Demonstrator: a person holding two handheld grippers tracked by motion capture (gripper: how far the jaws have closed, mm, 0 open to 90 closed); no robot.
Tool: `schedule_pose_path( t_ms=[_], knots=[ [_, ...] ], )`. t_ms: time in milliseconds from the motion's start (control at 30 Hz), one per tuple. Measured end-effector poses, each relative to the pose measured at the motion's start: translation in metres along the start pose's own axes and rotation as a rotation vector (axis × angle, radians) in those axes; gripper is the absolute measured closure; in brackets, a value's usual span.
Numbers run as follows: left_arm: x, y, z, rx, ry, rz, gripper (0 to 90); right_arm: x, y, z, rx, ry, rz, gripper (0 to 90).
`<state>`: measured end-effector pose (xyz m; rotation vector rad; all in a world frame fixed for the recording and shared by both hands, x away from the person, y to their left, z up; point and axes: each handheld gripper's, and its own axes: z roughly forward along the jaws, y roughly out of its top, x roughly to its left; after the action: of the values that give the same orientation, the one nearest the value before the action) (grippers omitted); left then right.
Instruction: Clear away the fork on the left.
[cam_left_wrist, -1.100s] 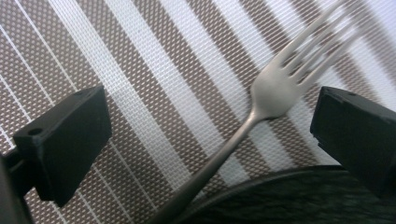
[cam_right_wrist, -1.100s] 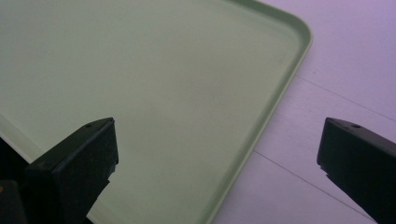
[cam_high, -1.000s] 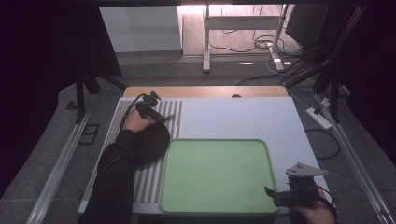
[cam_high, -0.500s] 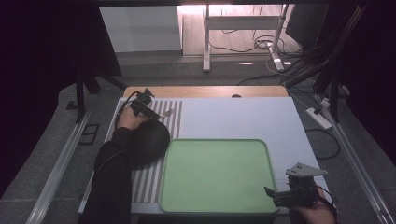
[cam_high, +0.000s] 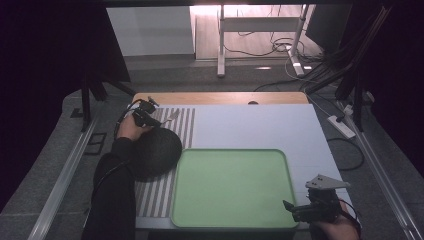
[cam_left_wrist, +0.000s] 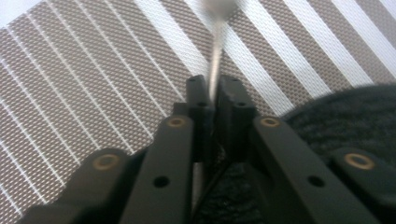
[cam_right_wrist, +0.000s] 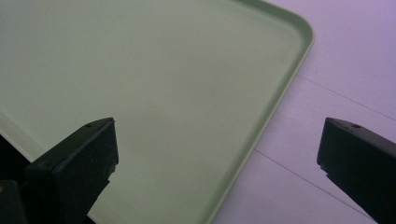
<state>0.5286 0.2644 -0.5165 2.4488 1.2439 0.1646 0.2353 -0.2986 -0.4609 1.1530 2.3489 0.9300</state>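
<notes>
Nearest, the right claw (cam_high: 295, 209) hangs wide open and empty over the smooth green tray's (cam_high: 230, 186) near corner. Farther off, the left claw (cam_high: 145, 116) is clamped on a thin metal spoon (cam_left_wrist: 215, 56) above the striped woven mat (cam_high: 182, 122), beside a dark, rough-textured bowl (cam_high: 157, 150). Likely mid-carry; next it needs a level set-down.

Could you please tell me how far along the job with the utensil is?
Done: the left gripper is shut on a thin silvery utensil over the striped mat. In hand: holding it beside a dark round object. Left: nothing lies on the green tray, and the right gripper hovers open at its corner.
</notes>
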Motion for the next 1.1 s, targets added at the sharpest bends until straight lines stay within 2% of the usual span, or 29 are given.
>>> schedule_pose_path(
  t_ms=[67,167,200,267,333,533,633,800,867,1100],
  knots=[
    [0.0,-0.002,-0.001,-0.005,0.012,0.017,84.3,0.0,0.0,0.0,0.0,0.0,0.0,0.0],
    [0.002,-0.005,-0.003,-0.017,0.027,0.018,84.4,0.0,0.0,0.0,0.0,-0.001,0.0,0.0],
    [0.002,-0.005,-0.005,-0.017,0.044,0.025,84.4,0.0,0.0,0.0,0.0,-0.001,-0.001,0.0],
    [0.004,-0.006,-0.009,-0.017,0.059,0.02,84.4,0.0,0.0,0.0,0.001,-0.001,-0.001,0.0],
    [0.007,-0.007,-0.014,-0.011,0.097,0.017,84.4,0.0,0.0,0.0,0.0,-0.001,-0.001,0.0],
    [0.016,-0.016,-0.026,0.018,0.131,-0.01,84.3,0.0,0.0,0.0,0.001,-0.002,-0.003,0.0],
    [0.02,-0.022,-0.033,0.028,0.127,-0.028,84.4,0.0,0.0,0.0,0.002,-0.003,-0.003,0.0],
    [0.022,-0.029,-0.044,0.028,0.09,-0.079,84.3,0.001,0.0,0.0,0.006,-0.007,-0.007,0.0],
    [0.019,-0.032,-0.046,0.021,0.072,-0.105,84.3,0.001,0.0,0.0,0.005,-0.008,-0.007,0.0],
    [0.004,-0.042,-0.046,0.005,0.012,-0.116,84.3,0.001,0.0,0.0,0.003,-0.007,-0.01,0.0]
  ],
)
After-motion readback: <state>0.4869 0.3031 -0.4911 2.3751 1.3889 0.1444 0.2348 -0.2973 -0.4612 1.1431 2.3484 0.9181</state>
